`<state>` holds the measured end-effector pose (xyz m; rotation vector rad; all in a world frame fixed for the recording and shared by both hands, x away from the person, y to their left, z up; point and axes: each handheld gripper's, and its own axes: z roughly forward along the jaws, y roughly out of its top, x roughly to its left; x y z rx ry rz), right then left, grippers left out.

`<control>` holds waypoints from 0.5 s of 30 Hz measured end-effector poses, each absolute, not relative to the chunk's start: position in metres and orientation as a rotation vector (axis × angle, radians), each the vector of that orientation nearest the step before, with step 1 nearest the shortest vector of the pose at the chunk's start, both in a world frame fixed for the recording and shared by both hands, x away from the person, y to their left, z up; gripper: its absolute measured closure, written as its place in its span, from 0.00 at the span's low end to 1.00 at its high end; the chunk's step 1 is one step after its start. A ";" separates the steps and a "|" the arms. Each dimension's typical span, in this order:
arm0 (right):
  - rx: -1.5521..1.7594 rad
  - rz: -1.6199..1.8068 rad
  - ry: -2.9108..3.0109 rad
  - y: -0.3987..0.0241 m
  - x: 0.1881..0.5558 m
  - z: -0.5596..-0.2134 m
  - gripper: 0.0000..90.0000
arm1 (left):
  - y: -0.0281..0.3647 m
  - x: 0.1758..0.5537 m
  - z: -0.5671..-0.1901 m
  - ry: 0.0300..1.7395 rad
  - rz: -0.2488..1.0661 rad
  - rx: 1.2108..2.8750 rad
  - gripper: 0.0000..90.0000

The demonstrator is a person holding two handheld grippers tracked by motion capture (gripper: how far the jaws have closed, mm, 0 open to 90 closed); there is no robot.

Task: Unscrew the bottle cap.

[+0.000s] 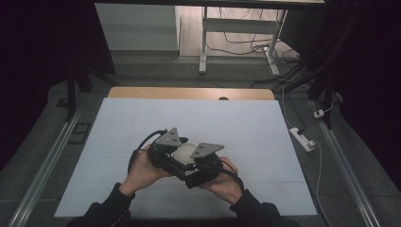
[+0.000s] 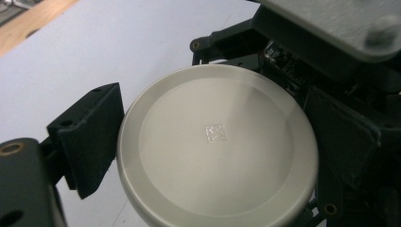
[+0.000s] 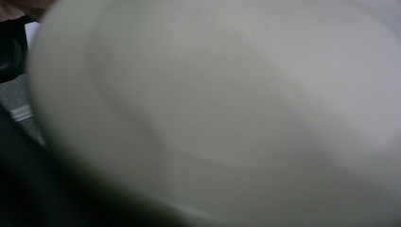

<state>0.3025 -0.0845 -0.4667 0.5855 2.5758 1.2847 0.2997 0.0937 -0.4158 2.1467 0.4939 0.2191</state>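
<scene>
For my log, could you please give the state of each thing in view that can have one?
White round lid: flat face towards the left gripper view's camera, held between both tools above the table.
Left hand-held gripper: one jaw against the lid's rim.
Right hand-held gripper: close against the lid; grip unclear.

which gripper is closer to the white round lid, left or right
Right, only slightly, judging by its blurred close-up. The white round lid sits between both: left gripper at one edge, right gripper opposite.
</scene>
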 end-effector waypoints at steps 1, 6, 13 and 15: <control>0.585 1.285 2.575 -0.085 0.303 -0.467 0.07 | 0.094 0.299 -0.415 0.489 0.227 2.147 0.10; 0.585 1.292 2.575 -0.084 0.302 -0.467 0.08 | 0.093 0.296 -0.413 0.481 0.260 2.157 0.10; 0.581 1.294 2.578 -0.085 0.302 -0.467 0.07 | 0.094 0.296 -0.412 0.469 0.280 2.156 0.10; 0.581 1.297 2.580 -0.085 0.303 -0.467 0.07 | 0.095 0.295 -0.411 0.467 0.287 2.155 0.10</control>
